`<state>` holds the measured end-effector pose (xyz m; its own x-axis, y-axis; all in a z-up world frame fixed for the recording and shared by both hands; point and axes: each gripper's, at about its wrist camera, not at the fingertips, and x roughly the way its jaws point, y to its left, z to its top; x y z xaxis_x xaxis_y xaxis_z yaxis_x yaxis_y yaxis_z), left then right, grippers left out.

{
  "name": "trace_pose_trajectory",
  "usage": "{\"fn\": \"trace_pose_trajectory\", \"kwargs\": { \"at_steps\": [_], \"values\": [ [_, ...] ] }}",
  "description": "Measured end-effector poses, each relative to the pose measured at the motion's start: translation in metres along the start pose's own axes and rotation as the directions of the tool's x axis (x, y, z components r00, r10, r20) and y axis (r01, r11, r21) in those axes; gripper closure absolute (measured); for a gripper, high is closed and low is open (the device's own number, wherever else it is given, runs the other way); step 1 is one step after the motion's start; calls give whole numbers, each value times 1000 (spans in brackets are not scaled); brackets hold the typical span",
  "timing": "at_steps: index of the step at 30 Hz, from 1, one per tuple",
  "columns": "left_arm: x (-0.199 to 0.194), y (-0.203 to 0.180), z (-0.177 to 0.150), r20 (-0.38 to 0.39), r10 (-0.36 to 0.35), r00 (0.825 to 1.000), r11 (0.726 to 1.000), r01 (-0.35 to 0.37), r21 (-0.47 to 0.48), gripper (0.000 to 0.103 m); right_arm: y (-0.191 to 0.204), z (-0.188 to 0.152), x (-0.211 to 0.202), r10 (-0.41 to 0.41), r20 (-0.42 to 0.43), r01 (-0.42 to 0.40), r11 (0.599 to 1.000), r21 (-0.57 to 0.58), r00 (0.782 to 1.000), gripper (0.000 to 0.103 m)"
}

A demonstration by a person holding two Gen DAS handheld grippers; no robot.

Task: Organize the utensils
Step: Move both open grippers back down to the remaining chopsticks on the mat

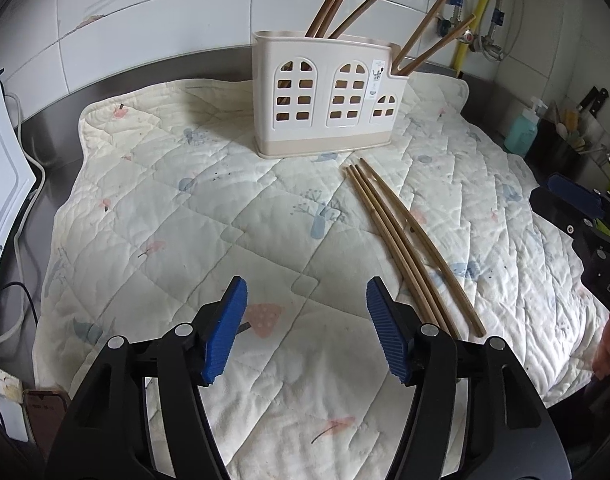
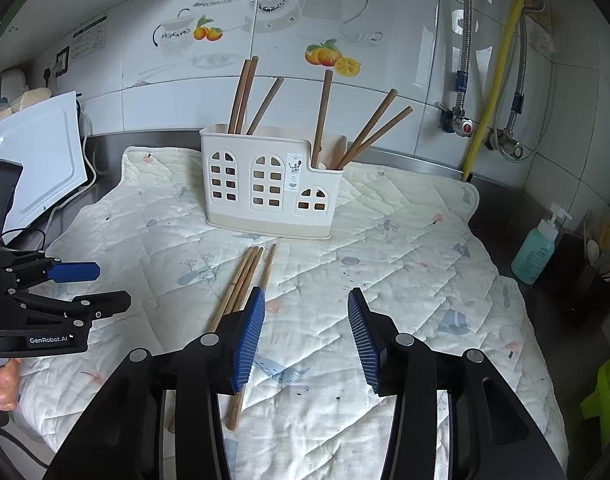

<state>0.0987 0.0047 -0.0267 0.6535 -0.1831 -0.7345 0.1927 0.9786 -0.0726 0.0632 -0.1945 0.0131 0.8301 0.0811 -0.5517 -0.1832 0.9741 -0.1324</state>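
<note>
Lying loose on the quilted mat, four slender wooden chopsticks form a tight bundle, round in section, pale brown and matte, their far tips just short of the utensil holder. In the right wrist view the same chopsticks run from in front of the holder down past the near-left finger of the right gripper, outside its jaws.

More chopsticks stand tilted in the holder: three in its tall left part and three in the lower right compartment. The holder is smooth cream plastic with a tan base band, shaped like a small house front, pierced by arched windows with square panes, a sticker on its face.

The mat is soft off-white cloth, stitched in diamonds, printed with faint blue and pink motifs, spread on a grey metal counter below glossy white tiles.

The left gripper hovers over bare mat, its ribbed blue pads well apart and holding nothing. The right gripper's pads also stand apart, with only mat between them.

A teal soap pump bottle stands at the right.
</note>
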Motion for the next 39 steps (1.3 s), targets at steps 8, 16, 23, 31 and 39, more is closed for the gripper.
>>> {"fn": "trace_pose_trajectory", "kwargs": {
  "at_steps": [8,16,23,31,39],
  "values": [
    [6,2,-3,-9,9,1000,1000,-10,-16,36,2,-1,5,-61,-1,61,998,-4,998,34],
    [8,2,-3,-6,28,1000,999,-28,-23,33,-4,-6,22,-104,-34,105,994,30,994,27],
    [9,3,-4,-7,28,1000,999,-29,-33,33,-5,-10,27,-111,-52,113,993,34,992,26],
    [10,4,-4,-8,29,1000,999,-29,-37,33,-4,-10,26,-104,-49,106,994,35,993,26],
    [7,2,-6,1,25,1000,999,-25,-34,33,-6,-20,20,23,-56,-20,998,63,998,34]
  ]
}}
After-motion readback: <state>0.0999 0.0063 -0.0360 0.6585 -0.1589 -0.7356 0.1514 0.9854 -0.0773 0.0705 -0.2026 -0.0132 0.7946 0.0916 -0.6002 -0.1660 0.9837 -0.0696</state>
